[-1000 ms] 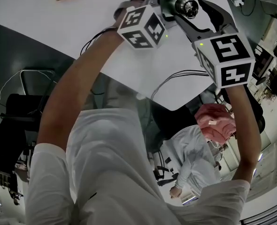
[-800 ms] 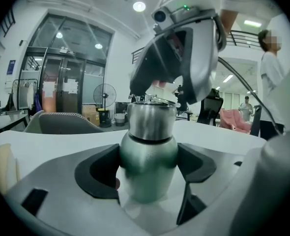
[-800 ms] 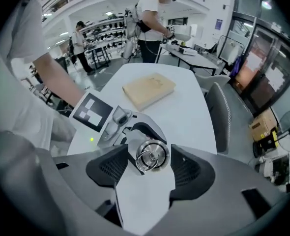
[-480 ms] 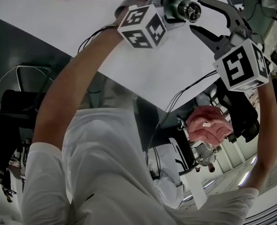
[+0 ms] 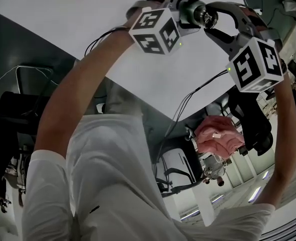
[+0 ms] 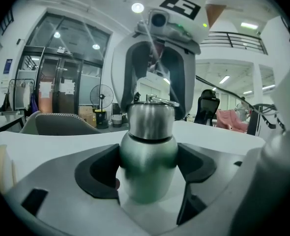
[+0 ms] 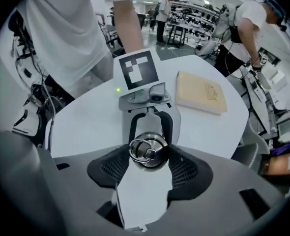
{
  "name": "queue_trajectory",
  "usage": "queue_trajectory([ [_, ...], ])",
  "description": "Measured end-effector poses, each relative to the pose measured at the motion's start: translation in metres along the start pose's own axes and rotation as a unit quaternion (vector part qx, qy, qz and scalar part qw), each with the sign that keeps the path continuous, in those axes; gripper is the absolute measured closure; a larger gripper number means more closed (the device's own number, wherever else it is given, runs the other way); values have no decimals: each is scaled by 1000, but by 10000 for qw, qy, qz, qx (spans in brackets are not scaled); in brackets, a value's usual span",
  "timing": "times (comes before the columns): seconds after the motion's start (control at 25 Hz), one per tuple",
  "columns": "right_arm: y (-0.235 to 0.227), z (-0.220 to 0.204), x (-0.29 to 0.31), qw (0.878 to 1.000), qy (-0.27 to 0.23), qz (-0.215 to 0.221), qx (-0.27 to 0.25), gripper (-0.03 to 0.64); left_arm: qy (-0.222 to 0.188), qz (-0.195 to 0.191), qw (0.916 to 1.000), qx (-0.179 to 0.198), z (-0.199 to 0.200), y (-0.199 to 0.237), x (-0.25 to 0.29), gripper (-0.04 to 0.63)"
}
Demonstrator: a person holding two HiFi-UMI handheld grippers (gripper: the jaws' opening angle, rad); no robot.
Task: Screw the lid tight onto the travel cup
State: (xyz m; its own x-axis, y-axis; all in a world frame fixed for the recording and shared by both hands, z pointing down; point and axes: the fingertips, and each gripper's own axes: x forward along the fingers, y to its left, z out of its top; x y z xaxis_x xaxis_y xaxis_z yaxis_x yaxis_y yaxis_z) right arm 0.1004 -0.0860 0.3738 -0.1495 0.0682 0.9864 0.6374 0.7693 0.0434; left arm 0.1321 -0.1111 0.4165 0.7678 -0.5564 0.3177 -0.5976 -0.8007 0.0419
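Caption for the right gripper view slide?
Right gripper, its jaws just closing on the ringed lid of the travel cup the left gripper holds.

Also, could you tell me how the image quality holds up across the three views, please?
Head view: heavy fisheye, the white table edge bows. Left gripper view: the travel cup is soft, ceiling lights flare. Right gripper view: the lid is crisp with bright glints, corners vignette black.

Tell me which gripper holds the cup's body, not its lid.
The left gripper: its jaws clamp the travel cup by its body. The right gripper has the lid between its jaws, which have just been closing.
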Motion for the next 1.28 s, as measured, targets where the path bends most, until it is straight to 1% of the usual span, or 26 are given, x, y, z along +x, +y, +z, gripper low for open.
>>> queue_trajectory([
  [0.08, 0, 1, 2, 9977, -106, -271, 606, 374, 16, 4, 10000, -5, -3, -1, 0, 236],
  [0.16, 1, -1, 4, 9876, -338, -510, 1447, 376, 39, 38, 10000, -23, -5, -4, 2, 236],
  [0.24, 1, -5, 4, 9717, -519, -718, 2191, 376, 40, 76, 10000, -30, -5, -7, 6, 236],
  [0.32, 0, -8, 3, 9548, -568, -944, 2761, 376, 38, 88, 10000, -20, -5, -7, 8, 236],
  [0.44, -7, -11, 3, 9227, -537, -1281, 3596, 376, 46, 89, 10000, 4, -4, -3, 8, 236],
  [0.52, -9, -11, 1, 9051, -542, -1417, 3972, 376, 51, 75, 10000, -3, -3, -3, 8, 236],
  [0.56, -10, -11, 0, 8996, -549, -1458, 4080, 376, 49, 67, 10000, -6, -2, -3, 7, 236],
  [0.6, -10, -10, 0, 8969, -559, -1488, 4127, 376, 45, 65, 10000, -9, -2, -3, 6, 236],
  [0.64, -11, -9, -1, 8970, -573, -1502, 4119, 376, 42, 71, 10000, -18, -2, -3, 6, 236],
  [0.72, -10, -7, -3, 9034, -603, -1472, 3983, 371, 37, 94, 9999, -50, -4, -2, 7, 236],
  [0.76, -9, -5, -6, 9091, -609, -1438, 3863, 354, 29, 98, 9999, -56, -4, -2, 7, 236],
  [0.84, -8, 2, -17, 9254, -594, -1324, 3500, 350, 7, 94, 9999, -42, -2, -2, 7, 236],
  [0.92, -6, 11, -26, 9481, -558, -1056, 2946, 348, 0, 91, 10000, -18, -1, -2, 4, 236],
  [1.0, -2, 12, -30, 9696, -356, -775, 2295, 350, 2, 92, 10000, -24, -1, -1, 2, 236],
  [1.08, -1, 6, -28, 9846, -28, -623, 1633, 350, -11, 85, 10000, -46, -3, -1, 2, 236],
  [1.16, 0, 3, -23, 9937, 154, -500, 989, 350, -28, 83, 10000, -43, -3, -1, 3, 236],
  [1.28, 1, 9, -18, 9989, 92, -391, 257, 350, -47, 71, 10000, -19, 0, -2, 1, 236],
])
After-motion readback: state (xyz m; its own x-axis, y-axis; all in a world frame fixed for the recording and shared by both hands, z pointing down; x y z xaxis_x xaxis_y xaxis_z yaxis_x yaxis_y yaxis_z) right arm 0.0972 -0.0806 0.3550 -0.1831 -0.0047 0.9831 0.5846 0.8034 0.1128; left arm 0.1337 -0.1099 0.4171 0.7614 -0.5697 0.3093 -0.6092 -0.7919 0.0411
